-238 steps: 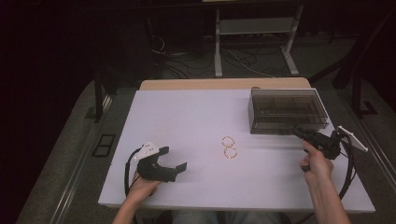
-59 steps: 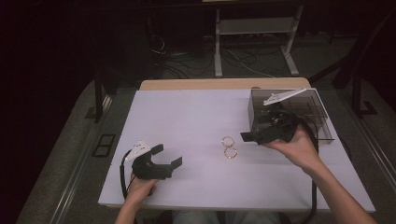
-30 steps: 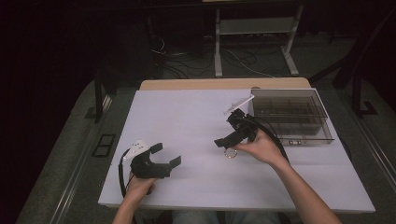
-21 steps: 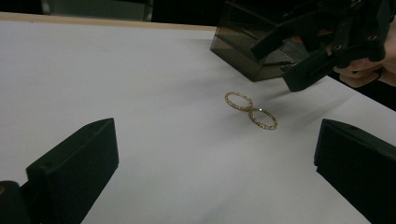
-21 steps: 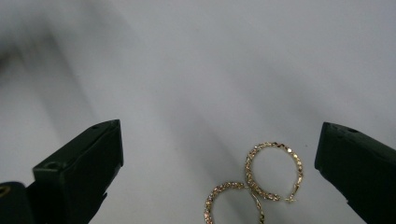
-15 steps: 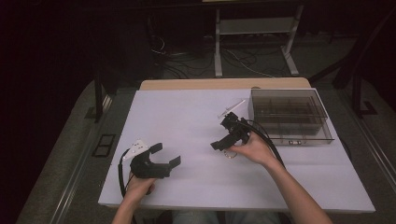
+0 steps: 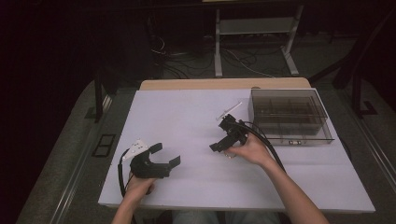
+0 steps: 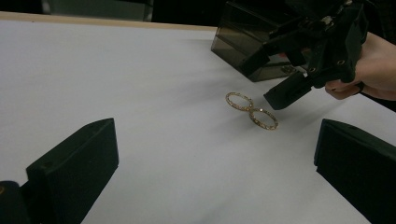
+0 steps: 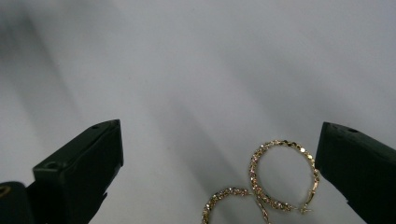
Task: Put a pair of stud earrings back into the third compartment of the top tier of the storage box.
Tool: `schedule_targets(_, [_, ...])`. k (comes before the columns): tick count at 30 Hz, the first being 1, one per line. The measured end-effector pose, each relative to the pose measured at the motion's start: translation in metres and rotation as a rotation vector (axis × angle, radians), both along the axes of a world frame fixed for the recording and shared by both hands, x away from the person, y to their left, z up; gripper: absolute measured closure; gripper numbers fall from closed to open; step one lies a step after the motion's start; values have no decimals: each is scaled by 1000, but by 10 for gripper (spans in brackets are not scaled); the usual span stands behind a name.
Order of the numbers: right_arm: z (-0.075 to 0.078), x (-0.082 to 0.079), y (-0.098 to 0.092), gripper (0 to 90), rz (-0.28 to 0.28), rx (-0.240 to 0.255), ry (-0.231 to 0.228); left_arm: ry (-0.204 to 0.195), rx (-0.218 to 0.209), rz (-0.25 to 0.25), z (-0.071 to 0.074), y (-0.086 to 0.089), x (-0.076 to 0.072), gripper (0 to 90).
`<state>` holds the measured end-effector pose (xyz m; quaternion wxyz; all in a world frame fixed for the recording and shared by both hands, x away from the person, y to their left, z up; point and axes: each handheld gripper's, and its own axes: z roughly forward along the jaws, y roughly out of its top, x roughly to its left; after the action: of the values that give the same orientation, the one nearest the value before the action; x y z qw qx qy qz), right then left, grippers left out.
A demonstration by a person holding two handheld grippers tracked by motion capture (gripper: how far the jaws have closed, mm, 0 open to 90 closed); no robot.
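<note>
White table (image 7: 187, 112) fills the middle of the high view, with two gold hoops (image 8: 252, 110) lying touching near its center. Right gripper (image 7: 223, 145) hangs just over them, jaws spread wide; left gripper (image 7: 164, 156) rests at lower left, jaws spread too. I think the reach is underway, and next the right jaws must drop and pinch one hoop.

- Hoops (image 9: 280, 177): gold-coloured metal, faceted and glittery, rough-textured rims; bright sparkle on the links.
- Worktop (image 7: 187, 116): white, matt, smooth; looks like a laminate or paper-like sheet, with a pale wood edge along the far side.
- Box (image 7: 289, 114): smoky, see-through plastic, glossy, with hard smooth walls.
- Right hand-held gripper (image 8: 275, 77): black plastic, matt, slightly grainy; small screw holes in the jaws.
- Left hand-held gripper (image 7: 161, 156): same matt black plastic, with a pale grey plate on top.
</note>
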<state>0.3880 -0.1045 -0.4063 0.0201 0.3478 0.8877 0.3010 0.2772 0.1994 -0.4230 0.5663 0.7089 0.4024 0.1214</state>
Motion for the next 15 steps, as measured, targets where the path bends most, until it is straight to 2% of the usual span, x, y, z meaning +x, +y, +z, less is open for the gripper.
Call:
schedule_targets(3, [-4,2,1,6,2,-14,5,1,1,-1,0,0,0,0])
schedule_targets(6, [-6,3,0,127,15,-9,7,1,0,-1,0,-1,0,0])
schedule_targets(13, [-12,5,-2,150,3,-17,13,2,0,0,-1,0,1,0])
schedule_targets(15, [-14,5,-3,214,5,-20,12,3,0,-1,-1,0,1,0])
